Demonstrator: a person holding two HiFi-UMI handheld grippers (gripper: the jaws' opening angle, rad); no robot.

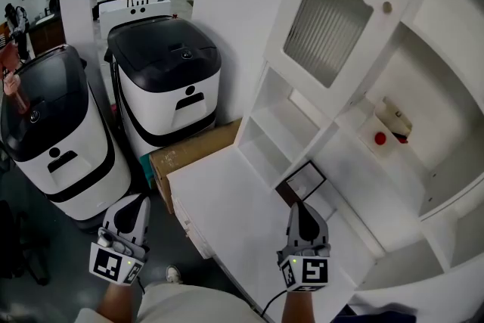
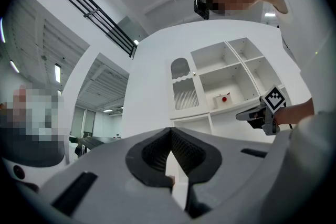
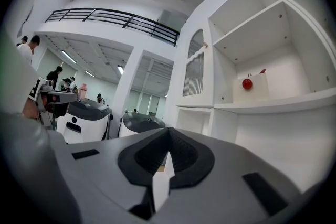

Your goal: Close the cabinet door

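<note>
White cabinet door [image 1: 330, 23], ribbed glass, standing open, left gripper [image 1: 138, 202] beside counter [image 1: 219, 200], jaws pressed together, empty, right gripper [image 1: 300, 208] above counter, jaws pressed together, empty

Left tool [image 1: 138, 200] and right tool [image 1: 298, 206]: grey shells, black pads [image 2: 181, 150], black-and-white marker cubes [image 1: 116, 265]

2 grippers [image 1: 136, 202] [image 1: 299, 206], 1 cab. door [image 1: 333, 19], 2 blk/wht machines [image 1: 170, 79] [image 1: 53, 125], 1 cardboard box [image 1: 193, 149].
</note>
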